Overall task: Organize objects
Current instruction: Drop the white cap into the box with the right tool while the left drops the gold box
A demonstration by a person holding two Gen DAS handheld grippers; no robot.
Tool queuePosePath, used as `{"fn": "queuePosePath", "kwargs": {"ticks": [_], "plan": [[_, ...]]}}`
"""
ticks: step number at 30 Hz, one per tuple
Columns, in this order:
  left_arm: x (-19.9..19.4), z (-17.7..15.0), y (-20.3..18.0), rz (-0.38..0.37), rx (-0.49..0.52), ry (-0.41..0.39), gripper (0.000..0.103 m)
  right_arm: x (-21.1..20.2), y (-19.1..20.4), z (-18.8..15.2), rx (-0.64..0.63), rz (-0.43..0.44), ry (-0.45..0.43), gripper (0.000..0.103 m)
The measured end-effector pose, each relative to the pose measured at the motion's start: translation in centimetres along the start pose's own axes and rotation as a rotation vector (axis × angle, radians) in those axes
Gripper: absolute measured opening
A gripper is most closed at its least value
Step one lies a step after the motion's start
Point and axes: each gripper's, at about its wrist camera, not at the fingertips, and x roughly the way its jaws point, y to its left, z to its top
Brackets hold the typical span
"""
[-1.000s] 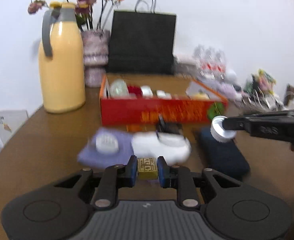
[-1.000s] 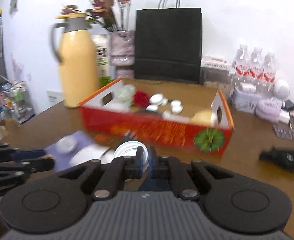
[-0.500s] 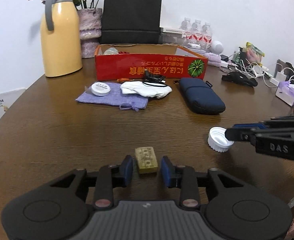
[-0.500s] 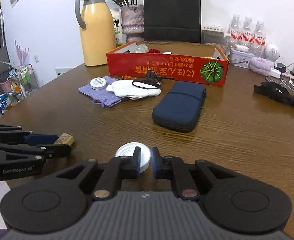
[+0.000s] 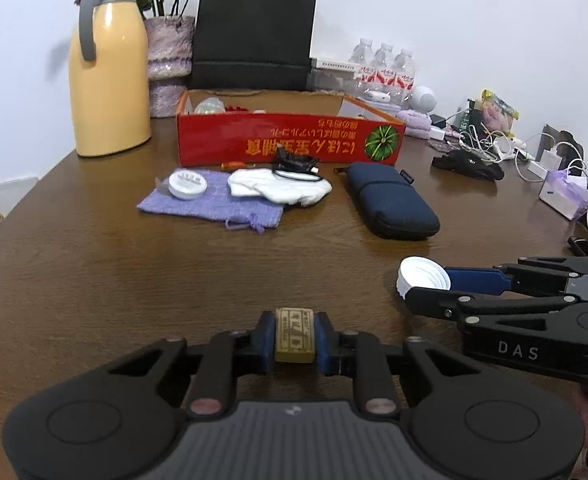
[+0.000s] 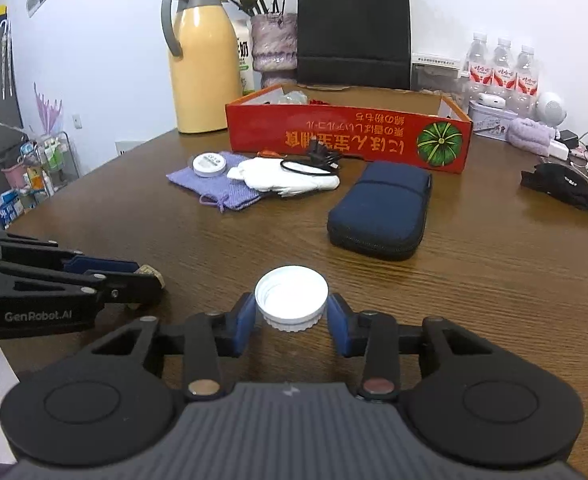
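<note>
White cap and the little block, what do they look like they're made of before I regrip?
Cap: looks like moulded plastic, matte white, with a ribbed rim and thread rings inside. It sits on the table between the right gripper's jaws, which have just been opening. Block: dull olive-tan, printed or embossed top; possibly soap or wax, unclear. The left gripper pinches it.

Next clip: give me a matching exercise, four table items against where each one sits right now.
Things:
1. white screw cap
2. small olive block
3. round white tin
4. navy zip case

Places:
A. on the purple pouch
B. pinched in the left gripper
C. alone on the table, just before the red box
D. between the open jaws of the right gripper

Pairs: 1-D, 2-B, 3-A, 4-C
</note>
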Motion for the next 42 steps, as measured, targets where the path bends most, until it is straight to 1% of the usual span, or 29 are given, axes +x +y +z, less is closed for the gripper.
{"fn": "queuePosePath", "kwargs": {"ticks": [3,5,6,8,11,13,14,15,16,17,18,19,21,23,25,26,27,28,29,30,31,33,35,36,37,38,39,41,42], "plan": [[-0.2,1.6,0.3,-0.036,-0.010,-0.020,0.019,-0.9,-0.6,0.6,0.015,0.011,-0.028,0.040],[0.4,3.9,0.8,-0.081,-0.016,-0.044,0.020,-1.5,-1.5,1.9,0.022,0.025,-0.057,0.040],[1.0,5.5,1.0,-0.104,-0.017,-0.056,0.020,-1.6,-2.1,2.7,0.021,0.031,-0.072,0.040],[2.9,9.6,1.7,-0.150,-0.038,-0.077,0.020,-1.3,-3.8,5.4,-0.001,0.036,-0.104,0.040],[6.7,16.4,2.6,-0.165,-0.085,-0.086,0.020,0.9,-6.5,10.6,-0.074,0.000,-0.138,0.040],[10.0,20.9,2.4,-0.184,-0.071,-0.083,0.020,3.9,-8.7,14.6,-0.107,-0.018,-0.128,0.040],[12.4,23.3,2.2,-0.168,-0.077,-0.070,0.020,5.9,-9.9,16.8,-0.101,-0.017,-0.117,0.040],[15.3,25.5,2.2,-0.138,-0.091,-0.045,0.020,8.2,-11.2,19.0,-0.086,-0.007,-0.095,0.040],[17.5,26.8,2.4,-0.108,-0.098,-0.028,0.019,10.4,-12.3,20.9,-0.073,0.002,-0.073,0.040],[20.2,28.2,2.4,-0.067,-0.118,-0.013,0.019,13.2,-13.6,22.9,-0.058,-0.014,-0.054,0.040],[22.6,29.2,2.3,-0.046,-0.116,0.000,0.020,15.8,-14.7,24.5,-0.045,-0.025,-0.022,0.040],[25.4,30.1,2.3,-0.035,-0.117,0.034,0.020,18.6,-15.7,25.9,-0.033,-0.044,0.015,0.040],[29.3,30.9,2.7,-0.036,-0.160,0.105,0.020,23.5,-17.8,28.0,0.039,-0.087,0.080,0.040],[32.4,31.5,3.2,-0.008,-0.196,0.145,0.021,27.4,-18.9,28.9,0.076,-0.086,0.138,0.040],[34.1,31.9,3.4,0.037,-0.199,0.166,0.021,30.2,-19.3,28.9,0.089,-0.105,0.178,0.043],[34.1,32.1,3.6,0.038,-0.206,0.172,0.025,31.2,-19.5,28.8,0.103,-0.088,0.197,0.043],[33.8,32.1,3.8,0.025,-0.212,0.160,0.028,31.7,-19.8,28.7,0.121,-0.071,0.203,0.045],[33.4,32.1,4.0,0.009,-0.205,0.147,0.039,31.8,-20.1,28.4,0.145,-0.067,0.196,0.048],[32.7,32.1,4.2,-0.003,-0.195,0.137,0.051,31.5,-20.3,28.3,0.162,-0.063,0.183,0.048],[32.0,32.1,4.4,-0.012,-0.194,0.124,0.055,31.0,-20.5,28.2,0.175,-0.047,0.166,0.051],[30.9,32.0,4.7,-0.026,-0.192,0.106,0.056,30.2,-20.7,28.3,0.190,-0.036,0.147,0.055],[28.8,32.2,4.9,-0.047,-0.186,0.086,0.056,28.1,-20.6,28.6,0.194,-0.024,0.107,0.057],[25.7,32.3,4.7,-0.060,-0.181,0.074,0.058,25.2,-20.0,28.9,0.173,-0.028,0.075,0.062],[23.9,32.3,4.5,-0.065,-0.171,0.062,0.059,23.7,-19.6,29.1,0.156,-0.026,0.057,0.070],[21.7,32.1,4.1,-0.071,-0.150,0.041,0.064,21.9,-19.1,28.9,0.136,-0.023,0.039,0.077],[19.3,31.8,3.7,-0.081,-0.124,0.015,0.071,19.7,-18.4,28.4,0.106,-0.019,0.020,0.079],[17.0,31.2,3.3,-0.096,-0.101,-0.020,0.075,17.8,-17.6,28.0,0.078,-0.016,0.005,0.080],[12.1,29.5,2.7,-0.119,-0.063,-0.106,0.088,13.3,-15.8,26.4,0.025,-0.014,-0.033,0.082],[9.8,28.3,2.6,-0.116,-0.060,-0.144,0.089,11.2,-14.9,25.4,0.004,-0.004,-0.055,0.085]]}}
